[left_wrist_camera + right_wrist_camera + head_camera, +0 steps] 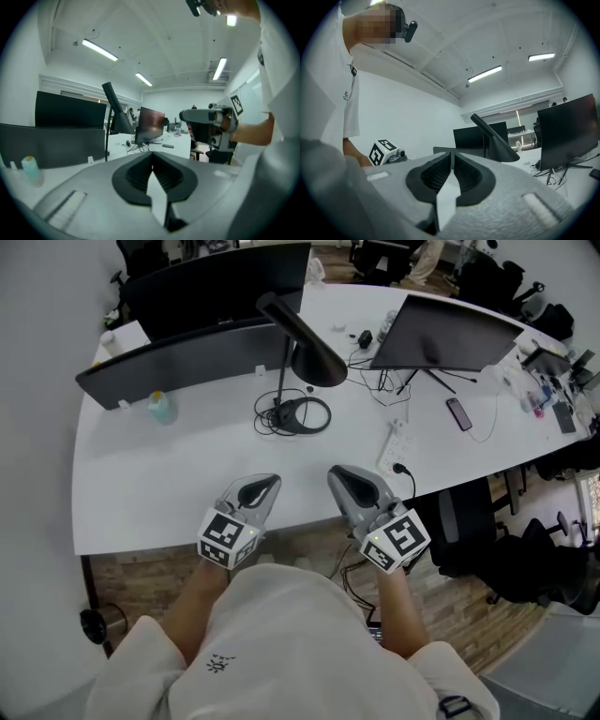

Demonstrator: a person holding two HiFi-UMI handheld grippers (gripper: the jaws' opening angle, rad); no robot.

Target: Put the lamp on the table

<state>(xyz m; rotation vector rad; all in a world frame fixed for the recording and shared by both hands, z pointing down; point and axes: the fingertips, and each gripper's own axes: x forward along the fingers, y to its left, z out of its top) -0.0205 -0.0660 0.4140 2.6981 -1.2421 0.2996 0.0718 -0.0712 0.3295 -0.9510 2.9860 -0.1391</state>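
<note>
Hovering closed and empty at the near table [150,493] edge, the left tongs [266,483] and right tongs [340,475] could snag the coiled cable [305,415] and topple the lamp [302,341].

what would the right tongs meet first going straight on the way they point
Probably the black lamp, near its stem; the stretch of white table before it looks bare. Depth is unclear.

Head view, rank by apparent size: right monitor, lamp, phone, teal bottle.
1. right monitor, the widest dark shape of the four.
2. lamp, counting shade, stem and base.
3. phone and teal bottle look about alike, both small. Not ranked.
</note>
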